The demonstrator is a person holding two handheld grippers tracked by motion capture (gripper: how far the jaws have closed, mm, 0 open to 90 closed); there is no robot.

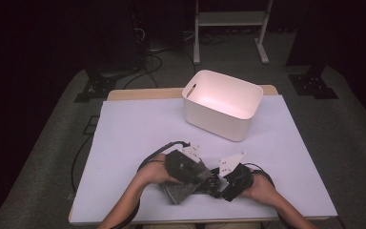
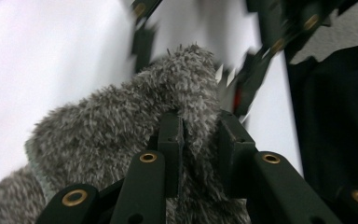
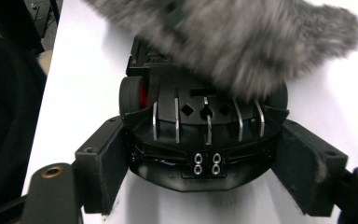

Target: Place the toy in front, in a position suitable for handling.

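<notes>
The left tongs (image 2: 198, 140) are clenching a fold of grey furry cloth (image 2: 121, 135) near the counter's (image 1: 138, 129) front edge, middle. The cloth is lying with its long axis running roughly from the front edge toward the back right, its far end draping over a black toy car (image 3: 205, 116). The right tongs (image 3: 205, 163) are grasping the car across its width, its end facing them, just right of the cloth. A white bin (image 1: 221, 105) is sitting near the back edge, its visible inside bare.
</notes>
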